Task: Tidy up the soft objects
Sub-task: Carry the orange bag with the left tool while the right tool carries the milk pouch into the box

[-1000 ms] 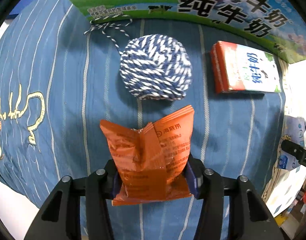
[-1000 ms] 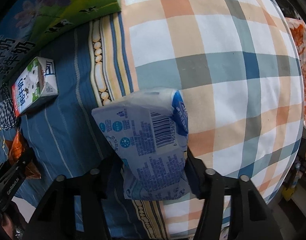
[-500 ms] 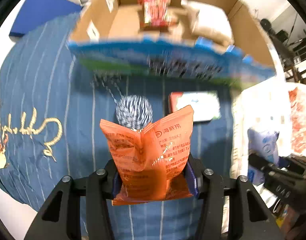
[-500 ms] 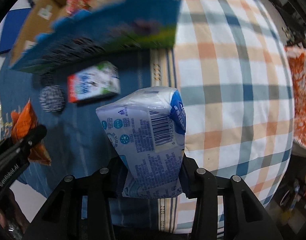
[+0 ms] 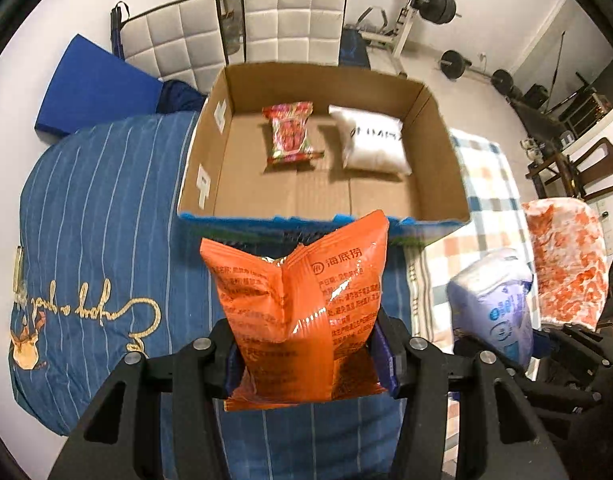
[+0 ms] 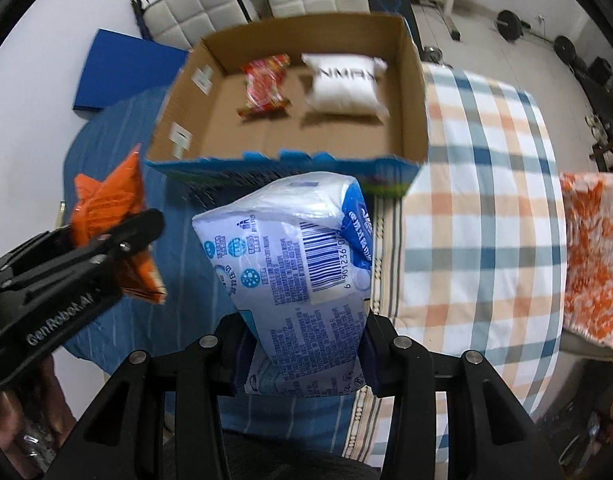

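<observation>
Our left tool (image 5: 311,354) clamps the orange packet (image 5: 302,300) and our right tool (image 6: 306,354) clamps the blue-white pack (image 6: 298,264), both just short of the cardboard box (image 5: 438,152); inside the box lie a red packet (image 5: 290,132) and white bag (image 5: 374,142)

"海底捞" on the orange snack bag (image 5: 302,304); "GenRobot.AI" on the left claw (image 6: 106,248); barcode "6 901236" on the blue-white pack (image 6: 302,276).
</observation>
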